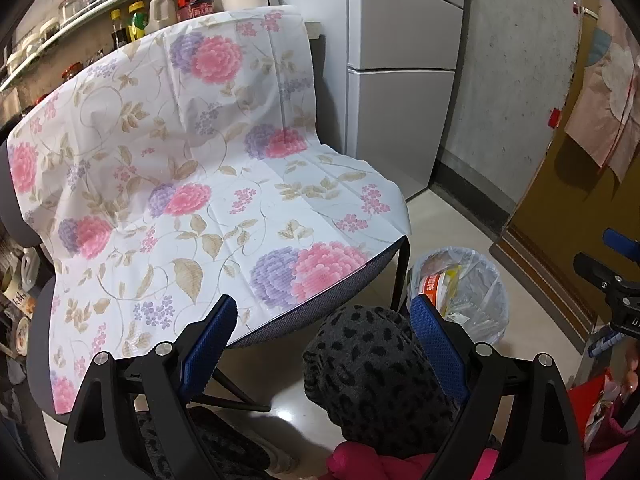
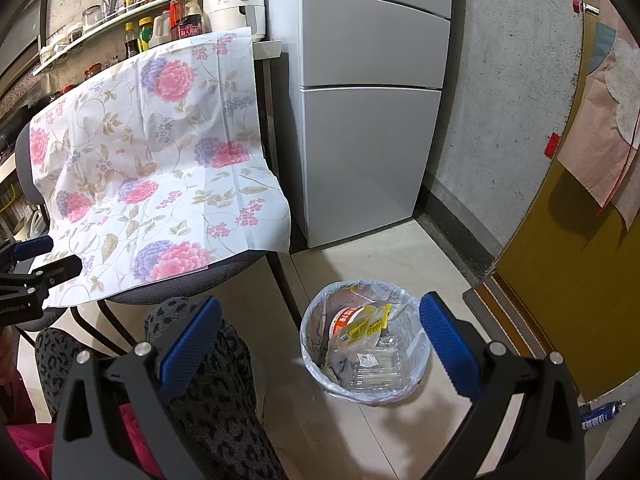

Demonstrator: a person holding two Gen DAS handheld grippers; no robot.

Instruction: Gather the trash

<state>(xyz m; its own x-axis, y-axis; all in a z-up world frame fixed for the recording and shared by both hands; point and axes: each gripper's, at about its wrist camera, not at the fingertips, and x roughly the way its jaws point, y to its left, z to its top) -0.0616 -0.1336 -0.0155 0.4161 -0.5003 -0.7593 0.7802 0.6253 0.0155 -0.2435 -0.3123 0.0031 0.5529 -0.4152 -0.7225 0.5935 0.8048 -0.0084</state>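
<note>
A small bin lined with a clear plastic bag stands on the floor right of the chair; it is also in the left wrist view as the bin. Inside lie a round red-and-white container, a yellow wrapper and a clear plastic box. My right gripper is open above the bin's near side, nothing between its fingers. My left gripper is open over the person's knee, holding nothing. The chair's floral sheet carries no loose items.
A dark chair with thin black legs stands left of the bin. A grey fridge is behind, a concrete wall to the right, a brown door at far right. A blue can lies on the floor. Shelves of bottles line the back left.
</note>
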